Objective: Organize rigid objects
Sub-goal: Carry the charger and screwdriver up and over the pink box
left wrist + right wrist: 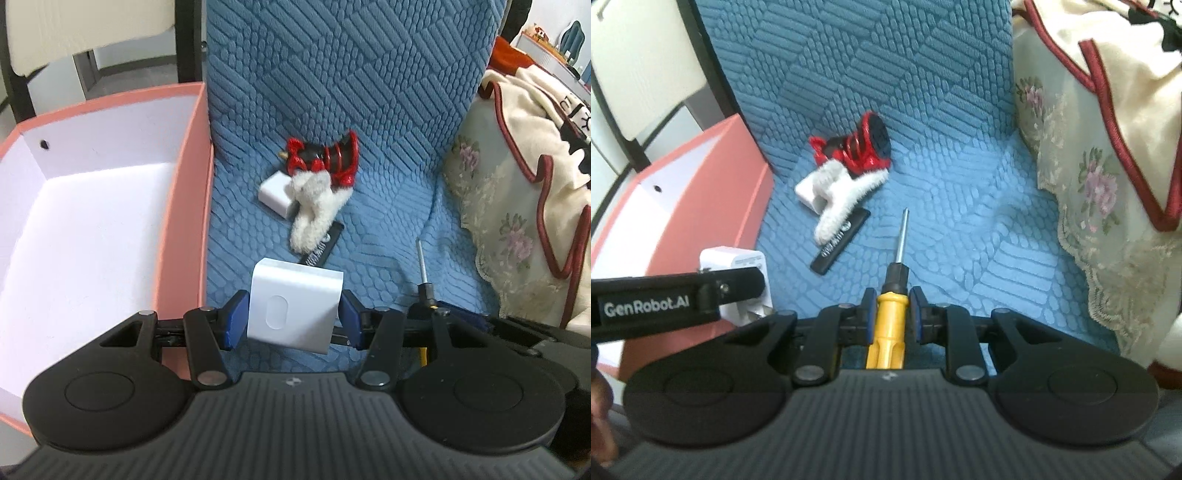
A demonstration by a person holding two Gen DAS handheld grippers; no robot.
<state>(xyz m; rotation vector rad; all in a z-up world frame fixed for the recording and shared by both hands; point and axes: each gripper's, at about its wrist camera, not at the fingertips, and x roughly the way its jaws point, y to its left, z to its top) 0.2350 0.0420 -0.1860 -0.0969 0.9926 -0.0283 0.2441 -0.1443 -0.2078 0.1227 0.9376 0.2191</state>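
My left gripper (293,319) is shut on a white charger block (293,304), lifted just above the blue seat cover and right beside the pink box (184,192). The same charger block (738,266) shows at the left of the right wrist view. My right gripper (891,314) is shut on the yellow handle of a screwdriver (888,325), whose metal shaft points away over the seat. The screwdriver (424,273) also appears right of the left gripper. Further back lie a second white charger (275,195), a white plush toy (314,206), a red and black toy (327,157) and a black flat bar (323,245).
The pink box has a white inside with nothing in it and stands on the left against the blue quilted seat cover (369,92). A floral lace cover (1089,192) and a cream blanket with red trim (535,122) rise on the right.
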